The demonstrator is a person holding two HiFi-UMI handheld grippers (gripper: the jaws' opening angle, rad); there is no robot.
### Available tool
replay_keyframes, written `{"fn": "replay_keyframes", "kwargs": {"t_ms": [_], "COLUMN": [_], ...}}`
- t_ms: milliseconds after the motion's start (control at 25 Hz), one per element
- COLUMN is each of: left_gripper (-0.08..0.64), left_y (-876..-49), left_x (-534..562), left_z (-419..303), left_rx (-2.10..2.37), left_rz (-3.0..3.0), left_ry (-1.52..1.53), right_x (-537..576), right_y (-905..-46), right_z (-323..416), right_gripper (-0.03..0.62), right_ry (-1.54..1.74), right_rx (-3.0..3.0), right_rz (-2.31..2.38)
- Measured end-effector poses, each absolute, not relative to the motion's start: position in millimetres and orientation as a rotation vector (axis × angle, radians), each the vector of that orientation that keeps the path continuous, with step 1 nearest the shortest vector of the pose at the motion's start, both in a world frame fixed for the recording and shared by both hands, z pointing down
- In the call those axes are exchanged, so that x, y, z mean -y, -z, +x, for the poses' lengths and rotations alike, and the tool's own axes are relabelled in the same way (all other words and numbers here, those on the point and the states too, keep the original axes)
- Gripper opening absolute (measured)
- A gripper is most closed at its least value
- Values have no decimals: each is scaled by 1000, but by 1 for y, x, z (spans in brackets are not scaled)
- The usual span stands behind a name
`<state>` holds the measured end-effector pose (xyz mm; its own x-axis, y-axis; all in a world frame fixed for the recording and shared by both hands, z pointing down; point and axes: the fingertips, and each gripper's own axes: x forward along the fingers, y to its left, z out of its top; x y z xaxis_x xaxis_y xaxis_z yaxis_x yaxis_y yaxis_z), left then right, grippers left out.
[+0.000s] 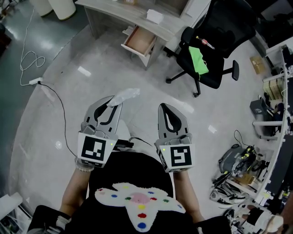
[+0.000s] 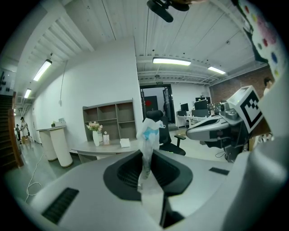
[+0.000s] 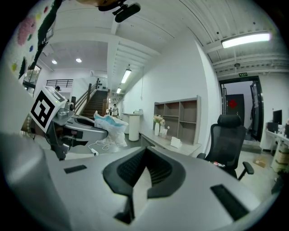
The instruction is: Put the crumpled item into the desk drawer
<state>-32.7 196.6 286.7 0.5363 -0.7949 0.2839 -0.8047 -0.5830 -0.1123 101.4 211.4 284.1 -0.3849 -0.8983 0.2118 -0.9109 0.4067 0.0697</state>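
Your left gripper (image 1: 112, 102) has its jaws pinched on the crumpled item (image 1: 124, 95); right gripper (image 1: 165, 108) jaws are closed, empty. Desk (image 1: 114, 13) with open drawer (image 1: 138, 40) stands well ahead across the glossy floor (image 1: 68, 100).

Open office with a pale, glossy floor (image 1: 68, 114)
A grey desk (image 1: 119, 16) stands near a black swivel chair (image 1: 217, 75); a white wall (image 2: 90, 81) backs an open shelf unit (image 2: 108, 119), a strip light (image 2: 170, 61) glows overhead, and a staircase (image 3: 92, 106) rises beyond

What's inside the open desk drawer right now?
The open drawer shows only its bare brown bottom; its back part is hidden under the desk top.
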Motion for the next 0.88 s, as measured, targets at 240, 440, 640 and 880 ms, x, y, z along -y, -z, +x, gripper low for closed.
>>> {"fn": "replay_keyframes", "kwargs": {"t_ms": [240,440,640,880], "left_gripper": [64,64,64,64], "left_y": [-288,-290,-291,-292], "left_x": [-192,-175,-145,-100], "left_z": [-33,-34,-32,-32], "left_rx": [1422,1408,1387,1345], "left_rz": [2719,2728,2762,2775], "left_ry": [-481,-479,-450,-447], "right_x": [-207,-192,-166,-126], "right_y": [-286,-288,-294,-292], "right_z": [101,99,99,98], "right_gripper": [5,5,5,5], "right_ry": [-91,-99,-105,-117], "right_rx": [2449,2437,2413,2386], "right_rz": [1594,1599,1613,1646]}}
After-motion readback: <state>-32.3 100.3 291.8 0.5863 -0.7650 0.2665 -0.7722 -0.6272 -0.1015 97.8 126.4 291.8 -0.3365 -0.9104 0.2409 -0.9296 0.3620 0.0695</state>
